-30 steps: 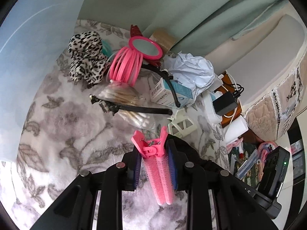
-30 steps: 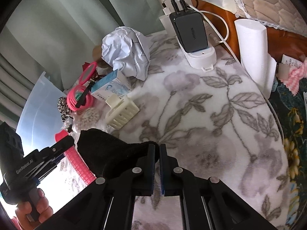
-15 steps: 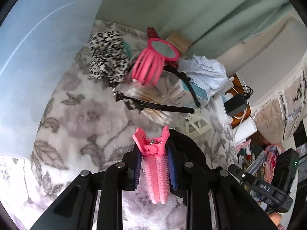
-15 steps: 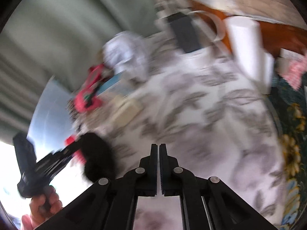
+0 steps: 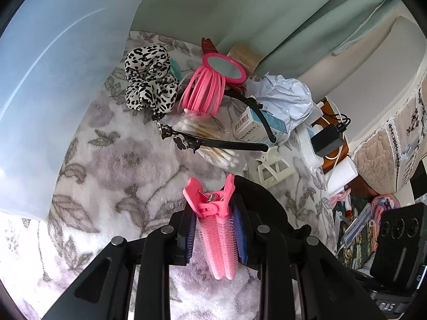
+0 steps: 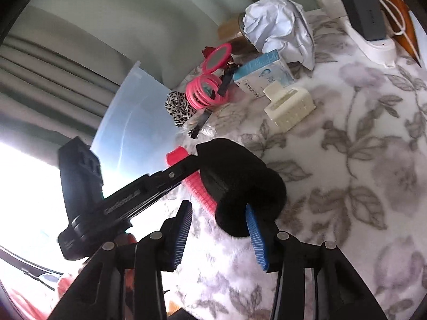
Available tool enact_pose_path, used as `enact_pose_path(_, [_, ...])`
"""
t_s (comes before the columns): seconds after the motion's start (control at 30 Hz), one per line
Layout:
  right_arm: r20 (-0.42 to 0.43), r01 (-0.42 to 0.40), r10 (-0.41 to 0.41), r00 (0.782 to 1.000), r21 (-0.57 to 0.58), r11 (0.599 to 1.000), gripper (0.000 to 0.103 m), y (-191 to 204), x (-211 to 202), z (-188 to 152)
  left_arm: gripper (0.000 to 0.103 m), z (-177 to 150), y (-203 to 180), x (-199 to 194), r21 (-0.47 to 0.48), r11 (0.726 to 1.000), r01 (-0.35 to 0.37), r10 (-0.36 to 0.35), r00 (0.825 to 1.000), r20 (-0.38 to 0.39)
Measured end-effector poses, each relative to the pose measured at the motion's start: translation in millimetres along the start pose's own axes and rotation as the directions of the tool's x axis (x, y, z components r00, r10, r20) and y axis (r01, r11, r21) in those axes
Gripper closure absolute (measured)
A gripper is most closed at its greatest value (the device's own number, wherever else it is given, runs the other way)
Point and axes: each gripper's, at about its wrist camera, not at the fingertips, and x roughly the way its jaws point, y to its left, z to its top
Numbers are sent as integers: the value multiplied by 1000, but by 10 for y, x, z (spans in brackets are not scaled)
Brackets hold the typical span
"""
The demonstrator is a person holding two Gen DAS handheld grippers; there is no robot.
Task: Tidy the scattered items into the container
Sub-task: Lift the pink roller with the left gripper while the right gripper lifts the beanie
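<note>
Beside the black pouch [image 6: 240, 184], right hand-held gripper [image 6: 218, 229] newly parted, formerly closed.

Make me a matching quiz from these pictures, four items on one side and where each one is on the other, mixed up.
Things:
1. pink hair-roller clip
2. round pink-rimmed mirror
3. black fuzzy fabric item
4. leopard-print scrunchie

Places:
A. next to the translucent blue plastic container
B. held between the left gripper fingers
C. just ahead of the open right gripper
D. at the top of the pink hoops

Pairs: 1-B, 2-D, 3-C, 4-A
</note>
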Motion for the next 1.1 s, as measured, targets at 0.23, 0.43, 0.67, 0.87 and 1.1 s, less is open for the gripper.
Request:
enact_pose_path(0.23, [-11, 89, -89, 996, 81, 993, 90, -92, 258, 150, 76, 4, 42, 9, -24, 1000, -7, 7, 1000, -1])
enact_pose_path(0.43, [65, 196, -205, 977, 130, 972, 97, -252, 55, 210, 76, 10, 128, -17, -79, 997, 19, -19, 1000, 3])
enact_pose_path(0.67, [134, 240, -278, 951, 247, 939, 97, -603, -356, 224, 77, 4, 80, -33, -41, 999, -20, 20, 1000, 1])
enact_pose_path(0.87, [165, 232, -279, 946, 255, 939, 97, -582, -698, 185, 77, -11, -51, -123, -5, 1000, -1, 1, 1000, 0])
enact_pose_path(1.1, [223, 226, -270, 937, 204, 952, 97, -246, -986, 140, 77, -29, -186, -482, 44, 999, 14, -17, 998, 59])
